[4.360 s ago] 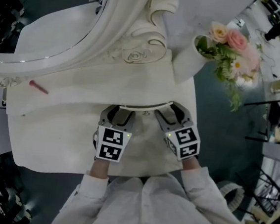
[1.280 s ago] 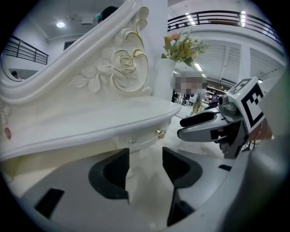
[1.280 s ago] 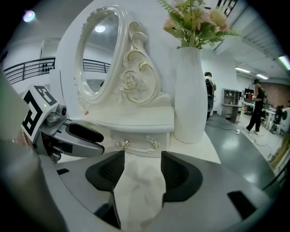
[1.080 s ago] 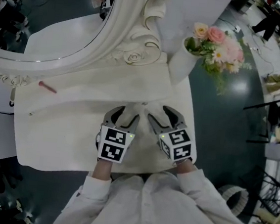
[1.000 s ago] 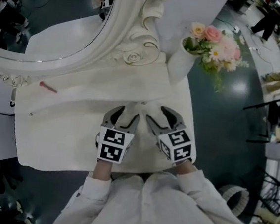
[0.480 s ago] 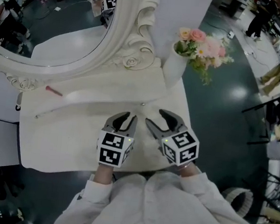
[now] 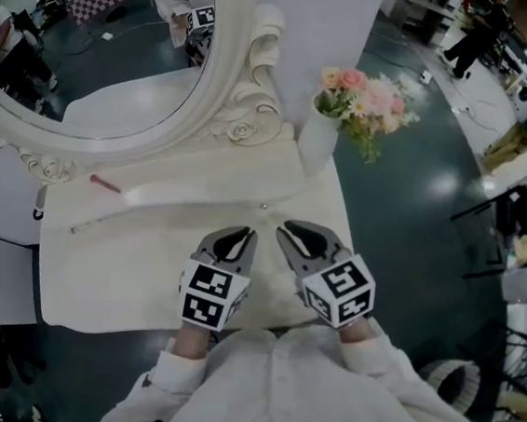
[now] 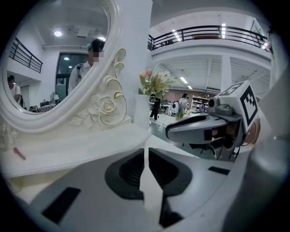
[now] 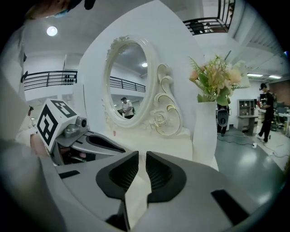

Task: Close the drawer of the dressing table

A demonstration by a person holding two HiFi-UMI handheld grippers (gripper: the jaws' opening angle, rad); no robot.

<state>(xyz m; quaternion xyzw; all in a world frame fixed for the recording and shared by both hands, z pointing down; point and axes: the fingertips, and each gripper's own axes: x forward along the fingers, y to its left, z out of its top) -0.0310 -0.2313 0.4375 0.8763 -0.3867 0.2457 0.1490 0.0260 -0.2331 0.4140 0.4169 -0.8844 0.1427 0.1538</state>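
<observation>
Both rose clear of the dressing table (image 7: pixel 127 261) below their fingertips, left gripper (image 7: pixel 245 233) beside right gripper (image 7: pixel 287 228), pitched down, jaws just closed near-shut, empty.

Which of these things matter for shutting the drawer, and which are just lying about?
For the job: dressing table; left gripper and right gripper, jaws just closed in, nothing between them.
Lying about: mirror; vase of flowers; small red stick; thin pale rod.
</observation>
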